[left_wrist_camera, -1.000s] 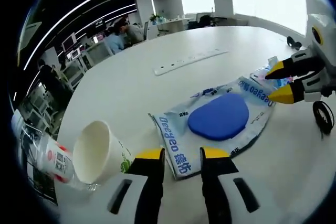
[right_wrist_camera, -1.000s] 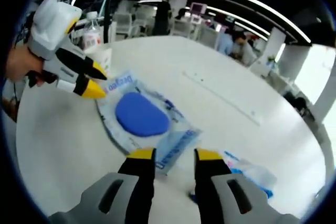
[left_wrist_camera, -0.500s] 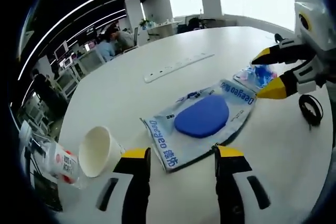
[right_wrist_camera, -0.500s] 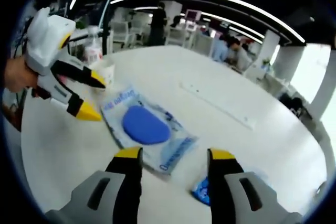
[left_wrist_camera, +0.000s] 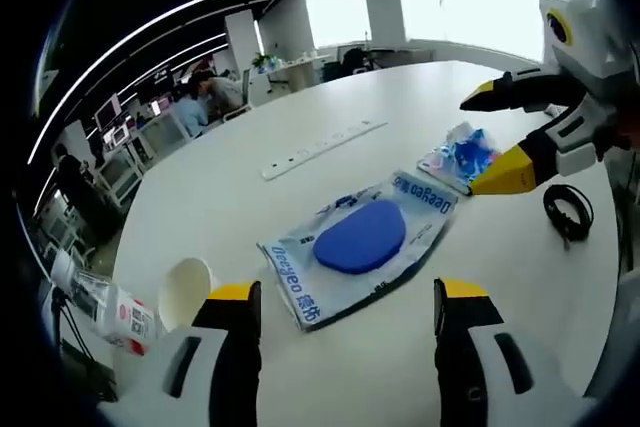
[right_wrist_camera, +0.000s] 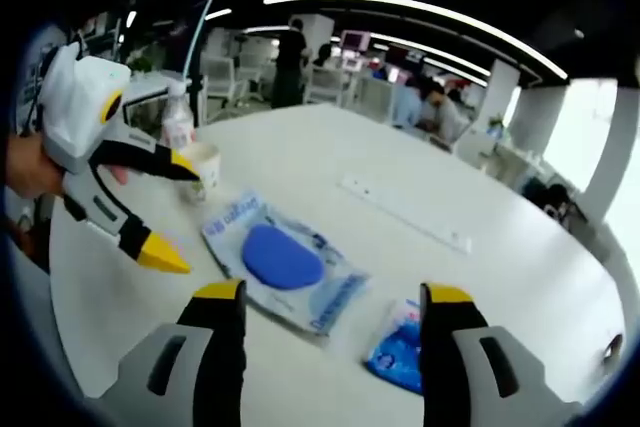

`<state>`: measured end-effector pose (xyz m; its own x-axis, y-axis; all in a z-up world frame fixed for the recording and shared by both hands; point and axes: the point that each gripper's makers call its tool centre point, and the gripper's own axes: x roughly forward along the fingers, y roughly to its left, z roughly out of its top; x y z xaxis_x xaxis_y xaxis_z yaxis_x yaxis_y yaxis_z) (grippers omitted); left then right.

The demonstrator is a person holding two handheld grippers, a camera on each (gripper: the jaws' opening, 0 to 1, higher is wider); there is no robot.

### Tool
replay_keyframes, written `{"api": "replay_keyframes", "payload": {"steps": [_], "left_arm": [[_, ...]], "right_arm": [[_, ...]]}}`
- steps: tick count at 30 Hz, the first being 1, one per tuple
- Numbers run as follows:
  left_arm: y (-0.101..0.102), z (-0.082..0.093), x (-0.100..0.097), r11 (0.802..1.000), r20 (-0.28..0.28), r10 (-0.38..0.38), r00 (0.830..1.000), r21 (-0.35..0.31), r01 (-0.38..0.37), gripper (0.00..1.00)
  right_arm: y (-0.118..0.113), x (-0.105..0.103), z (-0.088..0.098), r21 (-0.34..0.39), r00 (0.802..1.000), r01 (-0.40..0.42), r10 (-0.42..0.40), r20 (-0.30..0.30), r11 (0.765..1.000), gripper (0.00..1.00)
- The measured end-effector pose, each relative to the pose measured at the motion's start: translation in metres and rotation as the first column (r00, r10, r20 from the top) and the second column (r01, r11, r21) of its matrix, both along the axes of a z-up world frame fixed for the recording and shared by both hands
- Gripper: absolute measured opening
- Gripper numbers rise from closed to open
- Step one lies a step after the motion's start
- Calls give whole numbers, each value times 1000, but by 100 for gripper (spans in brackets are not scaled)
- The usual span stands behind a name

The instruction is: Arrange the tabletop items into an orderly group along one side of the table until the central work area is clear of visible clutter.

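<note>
The pouch [left_wrist_camera: 360, 247], a clear pack with a blue pad inside, lies flat mid-worktop, between my two claws. A small blue packet [left_wrist_camera: 462, 155] sits just beside its far corner in the left gripper view, and a black band [left_wrist_camera: 566, 215] lies a little apart from that. Off toward the edge, a paper cup [left_wrist_camera: 185, 293] lies tipped on its side, with a bottle [left_wrist_camera: 110, 309] close by.

My left claw [left_wrist_camera: 350, 304] hangs above the worktop [left_wrist_camera: 250, 197] with jaws wide, gripping nothing. My right claw [right_wrist_camera: 328, 310] is spread wide too and empty, the packet [right_wrist_camera: 398, 354] showing between its jaws.

I judge nothing is grouped yet. To take the pouch well, I should come down low on a free edge, pinch only the film rather than the pad, and slide it instead of lifting. The packet is flimsy and may crumple or slip. The cup could roll if nudged.

The worktop is white, smooth and rounded, with a long white power strip [left_wrist_camera: 315, 135] lying across its far part. Beyond it is an open office with desks, strip lights, bright windows and people seated at a distance.
</note>
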<state>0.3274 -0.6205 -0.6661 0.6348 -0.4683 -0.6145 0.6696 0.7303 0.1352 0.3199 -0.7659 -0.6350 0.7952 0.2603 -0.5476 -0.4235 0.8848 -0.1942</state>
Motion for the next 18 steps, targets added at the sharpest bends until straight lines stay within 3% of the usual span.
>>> {"api": "replay_keyframes", "payload": {"steps": [14, 18], "left_arm": [[-5, 24, -12, 998, -9, -29, 1000, -49, 28, 79], [-8, 29, -16, 997, 13, -50, 999, -54, 51, 88]], "right_arm": [[-4, -18, 29, 48, 998, 63, -64, 21, 997, 89], [-6, -22, 30, 33, 999, 48, -49, 16, 998, 97]]}}
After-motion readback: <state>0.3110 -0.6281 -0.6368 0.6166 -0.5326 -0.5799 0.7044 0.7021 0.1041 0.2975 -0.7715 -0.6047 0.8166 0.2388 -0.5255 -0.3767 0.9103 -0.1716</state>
